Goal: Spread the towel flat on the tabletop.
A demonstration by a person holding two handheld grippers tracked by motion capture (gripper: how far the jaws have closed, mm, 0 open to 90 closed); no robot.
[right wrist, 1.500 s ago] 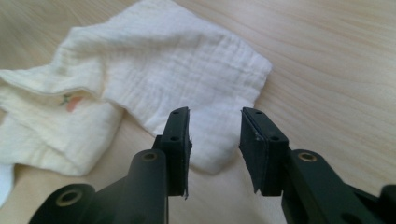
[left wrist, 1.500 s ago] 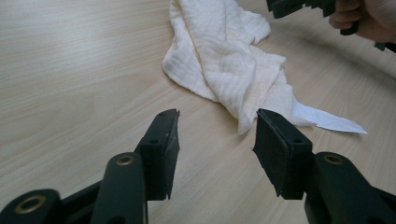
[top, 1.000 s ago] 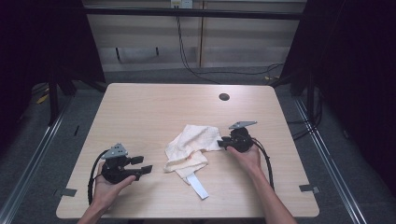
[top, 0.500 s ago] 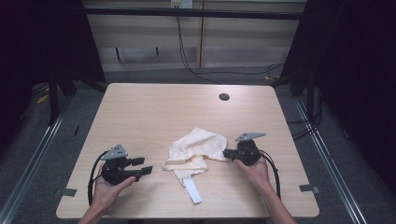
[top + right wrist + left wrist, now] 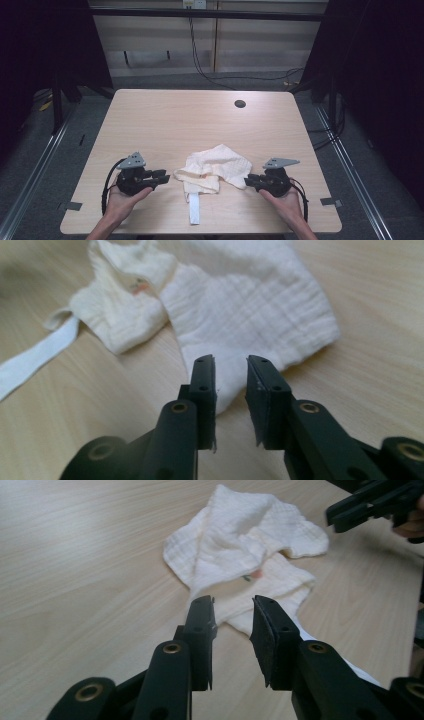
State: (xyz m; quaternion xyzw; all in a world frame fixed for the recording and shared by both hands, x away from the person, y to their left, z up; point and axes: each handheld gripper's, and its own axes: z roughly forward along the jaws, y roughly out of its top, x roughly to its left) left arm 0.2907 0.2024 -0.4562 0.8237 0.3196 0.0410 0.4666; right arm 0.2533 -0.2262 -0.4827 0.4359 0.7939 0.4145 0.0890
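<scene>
Two grippers flank a crumpled cream cloth [image 5: 216, 169] near the front middle of the table [image 5: 200, 120], seen from above: the left gripper [image 5: 164, 178] just beside its left edge, the right gripper [image 5: 249, 181] at its right corner. From the left gripper's camera, the jaws have been closing yet stand apart, nothing between them. From the right gripper's camera, the jaws have just parted, empty, above a corner. Any folding or spreading looks barely begun, I'd say.
</scene>
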